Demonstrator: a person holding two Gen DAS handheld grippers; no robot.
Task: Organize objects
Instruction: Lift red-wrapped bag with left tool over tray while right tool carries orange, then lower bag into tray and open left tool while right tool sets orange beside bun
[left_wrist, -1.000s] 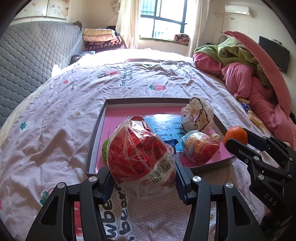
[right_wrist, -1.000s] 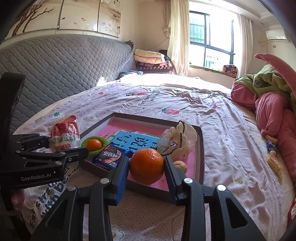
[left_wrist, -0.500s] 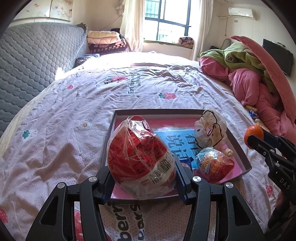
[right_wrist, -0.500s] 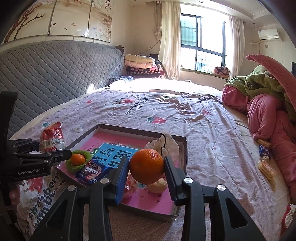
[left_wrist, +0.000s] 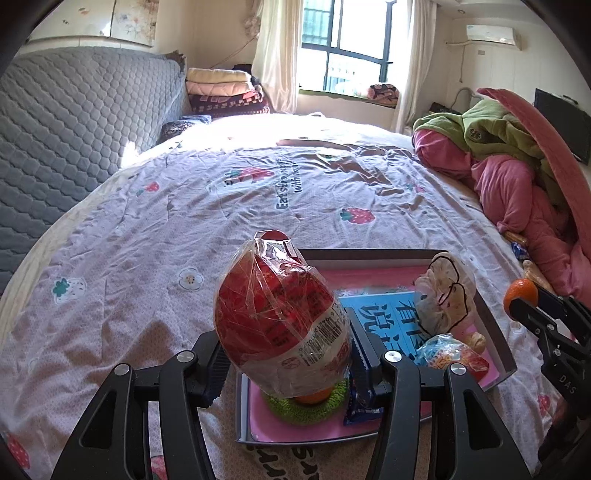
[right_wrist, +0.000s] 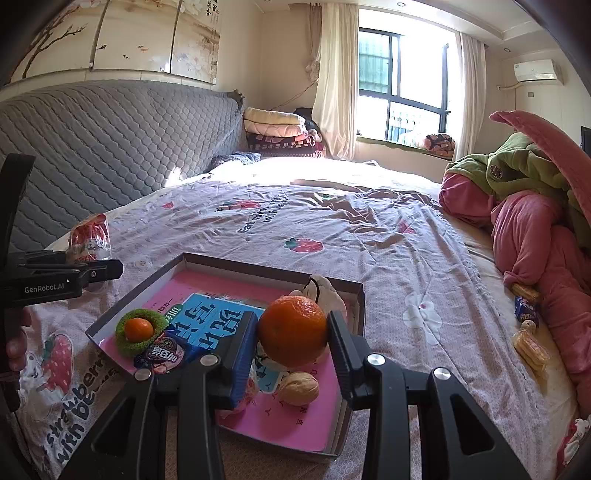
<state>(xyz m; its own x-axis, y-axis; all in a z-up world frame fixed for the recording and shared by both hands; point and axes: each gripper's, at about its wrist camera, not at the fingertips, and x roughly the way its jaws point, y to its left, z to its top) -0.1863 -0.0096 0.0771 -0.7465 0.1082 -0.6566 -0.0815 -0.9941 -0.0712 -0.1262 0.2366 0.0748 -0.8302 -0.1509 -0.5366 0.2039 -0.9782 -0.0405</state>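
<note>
Red snack bag (left_wrist: 282, 321) wrapped in clear plastic sits pinched between the jaws of the left gripper (left_wrist: 286, 356), held above the near left corner of the shallow pink-lined tray (left_wrist: 498, 339) on the strawberry-print bedsheet (left_wrist: 258, 192). Over the tray's near right part the right gripper (right_wrist: 291, 332) clamps an orange (right_wrist: 293, 329), above a walnut (right_wrist: 298, 388) and a blue book (right_wrist: 210, 314); a small orange in a green ring (right_wrist: 138, 330) lies at the tray's left corner.
</note>
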